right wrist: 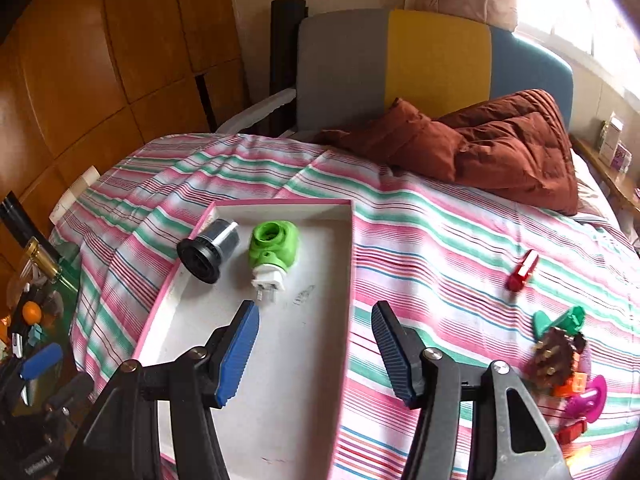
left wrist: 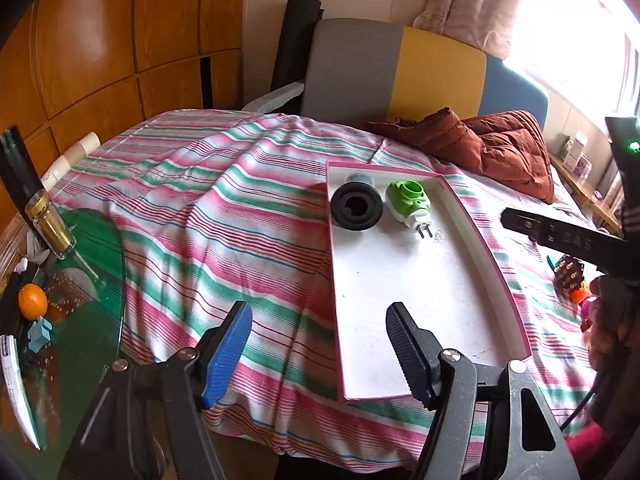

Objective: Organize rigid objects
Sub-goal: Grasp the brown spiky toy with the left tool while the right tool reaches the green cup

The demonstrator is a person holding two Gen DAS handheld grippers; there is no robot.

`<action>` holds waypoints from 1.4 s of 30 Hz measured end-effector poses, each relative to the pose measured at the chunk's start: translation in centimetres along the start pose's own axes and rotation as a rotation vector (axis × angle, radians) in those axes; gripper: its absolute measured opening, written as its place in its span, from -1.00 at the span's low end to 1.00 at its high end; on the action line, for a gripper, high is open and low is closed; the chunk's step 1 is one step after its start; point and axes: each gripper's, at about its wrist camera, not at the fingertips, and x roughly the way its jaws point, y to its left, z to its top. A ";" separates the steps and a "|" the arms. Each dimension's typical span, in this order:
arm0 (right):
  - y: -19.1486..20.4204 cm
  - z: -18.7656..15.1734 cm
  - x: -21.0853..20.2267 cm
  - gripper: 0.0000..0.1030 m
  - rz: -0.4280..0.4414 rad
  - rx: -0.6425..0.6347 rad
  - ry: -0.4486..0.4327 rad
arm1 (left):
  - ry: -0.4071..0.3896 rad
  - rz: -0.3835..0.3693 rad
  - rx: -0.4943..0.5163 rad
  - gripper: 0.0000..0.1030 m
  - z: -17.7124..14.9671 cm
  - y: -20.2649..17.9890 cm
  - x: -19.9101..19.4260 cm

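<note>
A white tray with a pink rim [left wrist: 420,300] lies on the striped bedsheet. At its far end sit a black round cap-like part [left wrist: 356,208] and a green plug-in device [left wrist: 410,200] with white prongs. My left gripper [left wrist: 318,354] hovers open over the tray's near left corner, holding nothing. In the right wrist view the same tray [right wrist: 192,320] holds the black part [right wrist: 208,250] and the green device [right wrist: 272,248]. My right gripper [right wrist: 316,354] is open and empty above the tray's right rim. Small loose items lie to its right: a red clip [right wrist: 522,266], a green piece [right wrist: 560,320], a brown piece [right wrist: 554,356] and a pink piece [right wrist: 588,398].
A brown quilted jacket [right wrist: 500,148] is heaped near the grey, yellow and blue headboard [left wrist: 400,72]. Left of the bed, a green glass table [left wrist: 92,280] carries an orange [left wrist: 32,300] and a small gold-capped bottle [left wrist: 50,224]. A hand [left wrist: 608,328] shows at the right edge.
</note>
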 end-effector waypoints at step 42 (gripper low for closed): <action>-32.3 -6.8 -6.7 0.22 -0.132 0.875 -0.124 | 0.096 -0.366 0.453 0.36 4.7 -25.9 5.2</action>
